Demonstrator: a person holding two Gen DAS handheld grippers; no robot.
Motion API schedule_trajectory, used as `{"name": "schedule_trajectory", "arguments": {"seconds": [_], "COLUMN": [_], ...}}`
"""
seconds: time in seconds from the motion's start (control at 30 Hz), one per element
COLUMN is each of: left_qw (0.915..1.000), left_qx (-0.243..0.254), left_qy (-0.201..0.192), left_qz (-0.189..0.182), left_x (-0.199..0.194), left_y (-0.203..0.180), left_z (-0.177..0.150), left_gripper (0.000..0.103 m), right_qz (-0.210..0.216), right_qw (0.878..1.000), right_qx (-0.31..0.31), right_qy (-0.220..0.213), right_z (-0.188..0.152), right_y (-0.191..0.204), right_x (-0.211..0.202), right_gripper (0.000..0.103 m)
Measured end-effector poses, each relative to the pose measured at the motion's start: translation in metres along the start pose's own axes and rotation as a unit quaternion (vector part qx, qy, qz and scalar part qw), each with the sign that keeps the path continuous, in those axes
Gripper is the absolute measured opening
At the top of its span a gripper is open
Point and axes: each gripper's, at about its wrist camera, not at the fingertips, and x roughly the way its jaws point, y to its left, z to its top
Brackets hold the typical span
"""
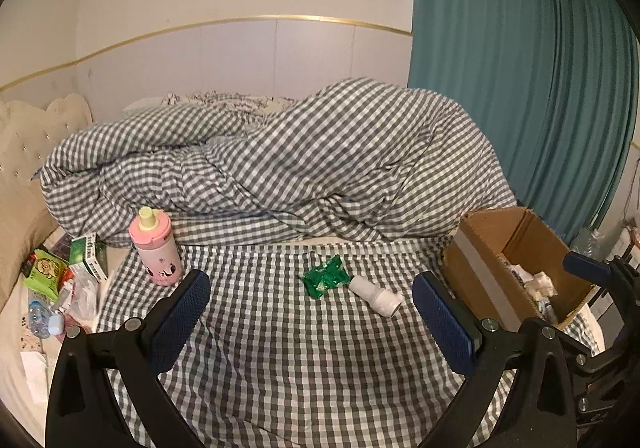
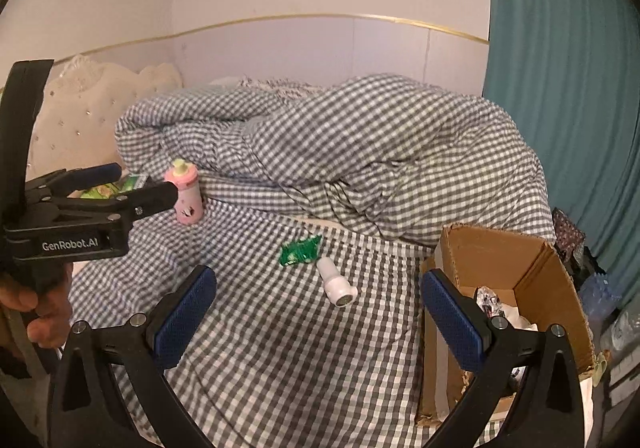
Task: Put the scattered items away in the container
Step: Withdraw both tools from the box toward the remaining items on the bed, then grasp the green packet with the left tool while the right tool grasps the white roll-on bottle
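**The little white bottle lies straight ahead of both claws, and the box is on the right.**

The left gripper is spread wide and holds nothing, and so is the right gripper. The small white plastic bottle lies on its side on the grey and white checked bed sheet, in the middle of both views, just past the fingertips. Its long way runs slanted, from upper left down to lower right, with the wide cap end nearest the claws. It touches the crinkly green foil packet just up and left of it. The brown cardboard box sits at the right edge, right beside the right claw, so I think the right hand is nearer for the drop. The pink baby bottle with a yellow top stands far off at the left.
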Motion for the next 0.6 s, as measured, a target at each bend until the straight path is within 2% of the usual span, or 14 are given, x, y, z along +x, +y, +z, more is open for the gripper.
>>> {"name": "schedule_trajectory", "arguments": {"seconds": [0.6], "left_qw": [0.9980], "left_qx": [-0.019], "left_qy": [0.059], "left_qz": [0.013], "left_x": [0.106], "left_y": [0.015], "left_z": [-0.019], "left_gripper": [0.103], "right_qz": [0.028], "right_qw": [0.997], "right_qx": [0.006], "right_qy": [0.065], "right_z": [-0.021], "right_y": [-0.016], "right_x": [0.105], "right_gripper": [0.103]}}
